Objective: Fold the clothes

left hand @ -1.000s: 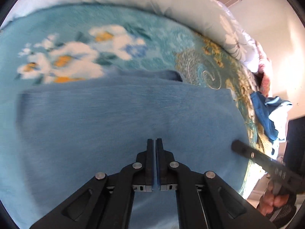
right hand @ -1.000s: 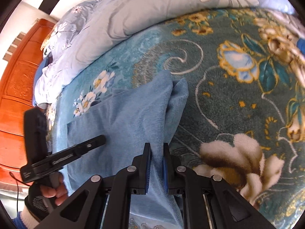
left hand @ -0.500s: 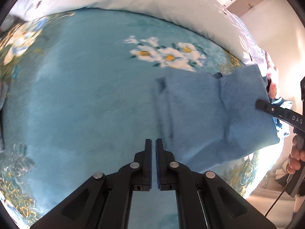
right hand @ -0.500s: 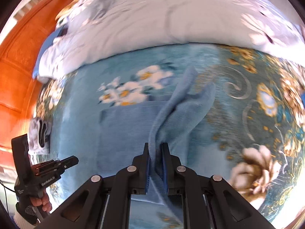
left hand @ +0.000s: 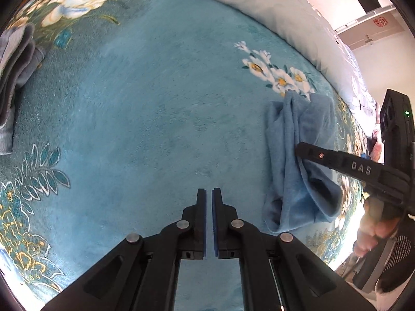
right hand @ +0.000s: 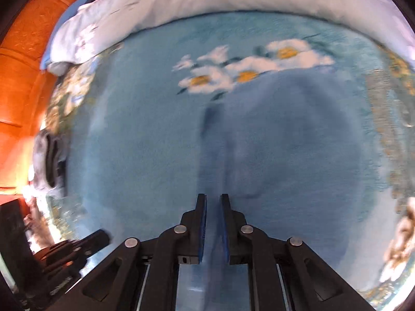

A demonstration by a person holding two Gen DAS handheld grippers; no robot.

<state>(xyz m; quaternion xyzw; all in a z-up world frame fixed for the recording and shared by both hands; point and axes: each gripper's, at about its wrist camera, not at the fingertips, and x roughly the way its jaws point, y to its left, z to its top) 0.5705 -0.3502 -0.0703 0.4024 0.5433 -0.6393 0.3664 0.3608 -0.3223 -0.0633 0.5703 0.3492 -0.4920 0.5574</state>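
Note:
A light blue cloth point(left hand: 298, 160) hangs bunched and draped above the teal floral blanket point(left hand: 145, 119), at the right of the left wrist view. My right gripper point(left hand: 301, 147) is shut on its upper part there. In the blurred right wrist view the same cloth point(right hand: 272, 142) fills the middle, with a fold pinched between my right gripper's point(right hand: 213, 202) pads. My left gripper point(left hand: 209, 194) is shut and empty, over bare blanket well left of the cloth.
A pale floral duvet point(left hand: 272, 5) lies bunched along the far side of the bed. Grey folded clothes point(left hand: 15, 77) sit at the blanket's left edge, also in the right wrist view point(right hand: 49, 160). An orange wooden headboard point(right hand: 18, 83) stands left.
My left gripper has let go of the cloth and swung away left. My right gripper has lifted the cloth, which went from spread flat to bunched and hanging.

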